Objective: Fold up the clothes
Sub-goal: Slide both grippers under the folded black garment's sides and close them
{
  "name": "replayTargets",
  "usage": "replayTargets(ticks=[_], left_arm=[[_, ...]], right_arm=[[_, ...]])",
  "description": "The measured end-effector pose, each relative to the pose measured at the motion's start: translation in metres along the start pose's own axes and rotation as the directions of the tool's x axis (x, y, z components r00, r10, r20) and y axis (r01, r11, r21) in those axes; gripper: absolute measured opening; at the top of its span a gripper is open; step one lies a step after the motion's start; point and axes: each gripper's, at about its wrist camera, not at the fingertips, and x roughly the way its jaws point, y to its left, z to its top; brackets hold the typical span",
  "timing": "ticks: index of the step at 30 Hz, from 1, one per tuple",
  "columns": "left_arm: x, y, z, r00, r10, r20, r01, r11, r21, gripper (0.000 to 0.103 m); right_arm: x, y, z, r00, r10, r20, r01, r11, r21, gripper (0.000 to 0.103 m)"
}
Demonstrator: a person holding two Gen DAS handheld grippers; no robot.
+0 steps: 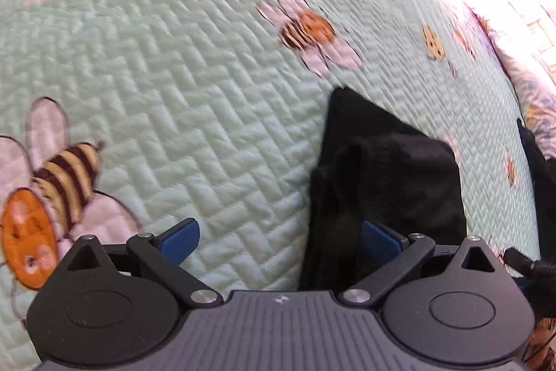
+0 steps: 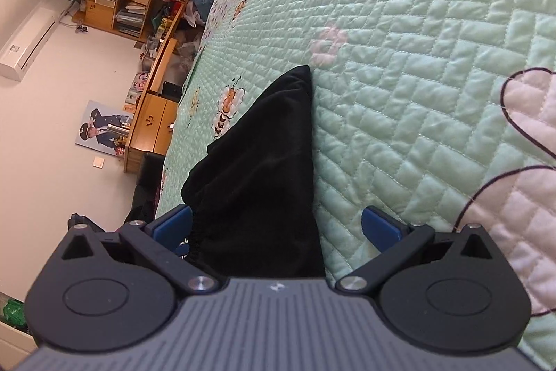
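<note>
Both my tongs are spread wide, gripping nothing. My right gripper straddles the black garment, which runs lengthwise up mid-frame over the green quilt; my left gripper has it lower right, beside the right finger.

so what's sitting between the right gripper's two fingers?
In the right wrist view, the black garment fills the left part of the open right gripper; bare green quilt fills the rest.
</note>
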Motion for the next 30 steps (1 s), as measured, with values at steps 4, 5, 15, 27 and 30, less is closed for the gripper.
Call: replayTargets(ticks=[4,5,15,27,30], left_arm=[[0.01,0.013,0.002,0.999,-0.037,-0.034,0.035,0.998,-0.048,0.102],[0.014,0.013,0.001,0.997,-0.06,-0.042,0.057,0.997,-0.058,0.102],[0.044,0.016,0.001,0.931,-0.36,-0.055,0.354,0.931,-0.086,0.102],[0.066,0.044,0.01,0.783,-0.62,-0.043,0.6,0.772,-0.207,0.095],[0.07,0.029,0.01,0.787,-0.613,-0.065,0.595,0.784,-0.179,0.098]], right_arm=[[0.005,0.002,0.0,1.0,0.01,-0.013,-0.01,1.0,-0.008,0.103],[0.007,0.002,0.0,1.0,0.015,-0.014,-0.015,1.0,-0.009,0.103],[0.01,-0.01,-0.001,0.983,0.174,-0.067,-0.175,0.985,-0.007,0.103],[0.022,0.001,0.003,0.989,0.098,-0.114,-0.104,0.994,-0.046,0.103],[0.028,0.009,0.001,0.99,0.066,-0.124,-0.077,0.994,-0.082,0.103]])
